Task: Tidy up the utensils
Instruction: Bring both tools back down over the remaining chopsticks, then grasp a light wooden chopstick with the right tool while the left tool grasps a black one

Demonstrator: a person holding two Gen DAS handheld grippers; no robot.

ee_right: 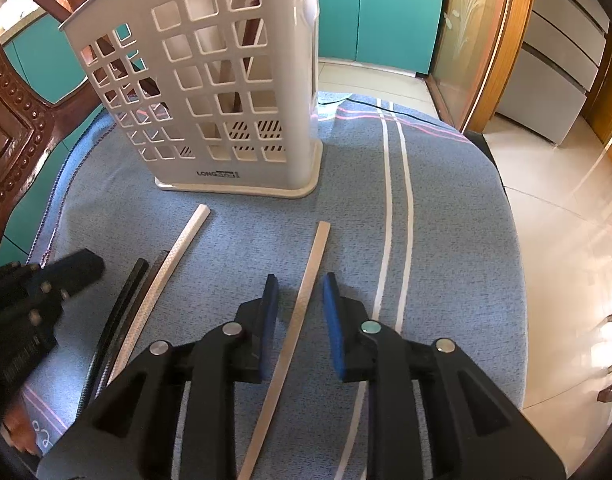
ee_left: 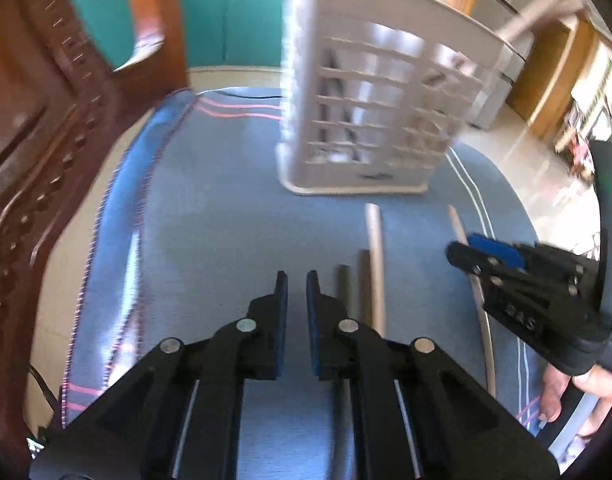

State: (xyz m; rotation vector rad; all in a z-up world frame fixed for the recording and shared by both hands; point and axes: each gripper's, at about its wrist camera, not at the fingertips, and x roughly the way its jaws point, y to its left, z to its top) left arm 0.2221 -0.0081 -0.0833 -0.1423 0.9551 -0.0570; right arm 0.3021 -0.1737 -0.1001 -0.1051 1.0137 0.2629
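Left wrist view: left gripper [ee_left: 297, 288], jaws nearly closed on nothing, hovers over the blue cloth [ee_left: 209, 240]; dark chopsticks [ee_left: 348, 292] lie just right of it, the white slotted holder [ee_left: 370, 120] stands toward the far edge.

Right wrist view: right gripper [ee_right: 299, 300], parted, straddles a pale chopstick [ee_right: 301, 304] without pressing it; closing off-centre could roll the chopstick aside, toward the white stripes [ee_right: 394, 200].

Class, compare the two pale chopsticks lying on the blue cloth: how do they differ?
The left pale chopstick lies beside dark chopsticks; the right pale chopstick lies alone. The right one sits between the open right tongs; the left sits between no tongs. Both lie flat, pointing toward the basket.
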